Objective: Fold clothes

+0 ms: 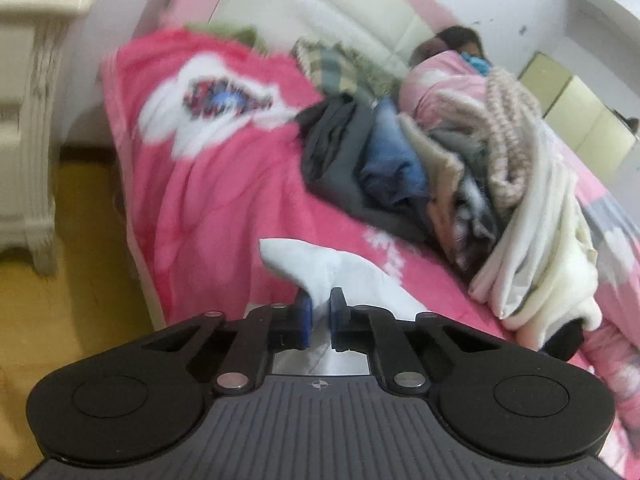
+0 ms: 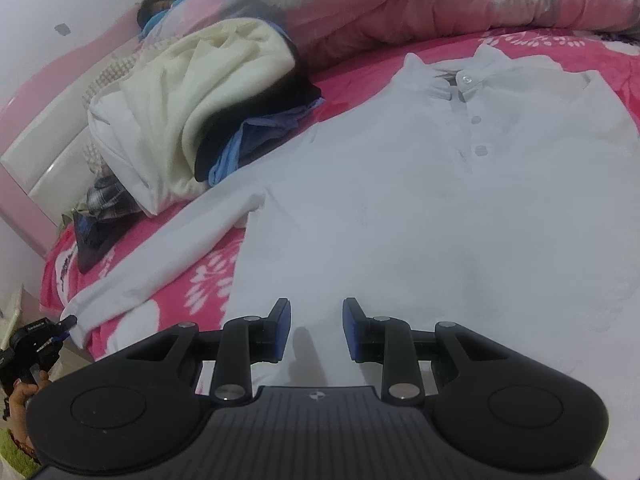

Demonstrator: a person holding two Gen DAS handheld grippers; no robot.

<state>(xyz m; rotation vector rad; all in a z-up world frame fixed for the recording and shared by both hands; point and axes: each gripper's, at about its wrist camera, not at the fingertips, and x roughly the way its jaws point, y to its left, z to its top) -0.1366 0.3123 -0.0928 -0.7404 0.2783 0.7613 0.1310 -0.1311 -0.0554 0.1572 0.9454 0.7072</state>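
My right gripper (image 2: 316,330) is black, with blue pads (image 2: 285,330), silver pivot screws and a ribbed grey body bearing a small crosshair mark; my left gripper (image 1: 320,320) matches.

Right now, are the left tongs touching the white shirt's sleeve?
Touching. The left wrist view shows the left tongs shut on the sleeve cuff of the white shirt, cloth pinched between both pads.

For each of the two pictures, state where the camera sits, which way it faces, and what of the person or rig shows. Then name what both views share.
Left wrist: on the left gripper, shut on the white shirt cuff, facing the clothes pile.
Right wrist: on the open right gripper over the shirt body, facing its collar; the left gripper and a hand show.
Shared: shirt, pile, pink blanket.
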